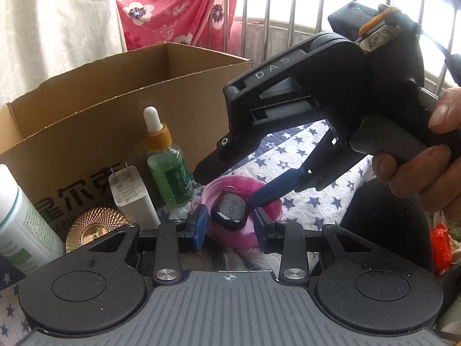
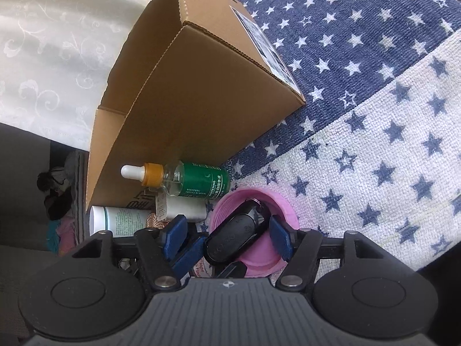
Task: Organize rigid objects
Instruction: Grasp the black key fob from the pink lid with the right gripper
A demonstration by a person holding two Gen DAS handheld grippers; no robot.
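While both tools crowd over it, the black oval key fob (image 1: 229,212) lies inside the shallow pink ribbed plastic bowl (image 1: 266,225), which sits on the star-printed blue and white cloth (image 2: 374,150). The left hand-held gripper (image 1: 229,226) has its blue pads standing narrowly apart on either side of the fob; whether they press on it I cannot tell. The right hand-held gripper (image 2: 227,238), held by a hand (image 1: 426,170), comes in from the right of the left one, tilted downward, with one blue finger (image 1: 276,191) reaching over the bowl's rim. Its jaws stand open, wider than the fob, which lies slanted between them with a gap beside the right pad.

Just left of the left hand-held gripper's fingers stand a white plug-in charger block (image 1: 131,199) and a clear dropper bottle with green liquid, an orange collar and a white bulb (image 1: 167,170). Further left are a round gold ribbed lid (image 1: 92,229) and a white bottle with a teal-edged label (image 1: 20,219). Behind them all, beyond the fingertips, stands an open brown cardboard box (image 1: 95,109) with black printed characters
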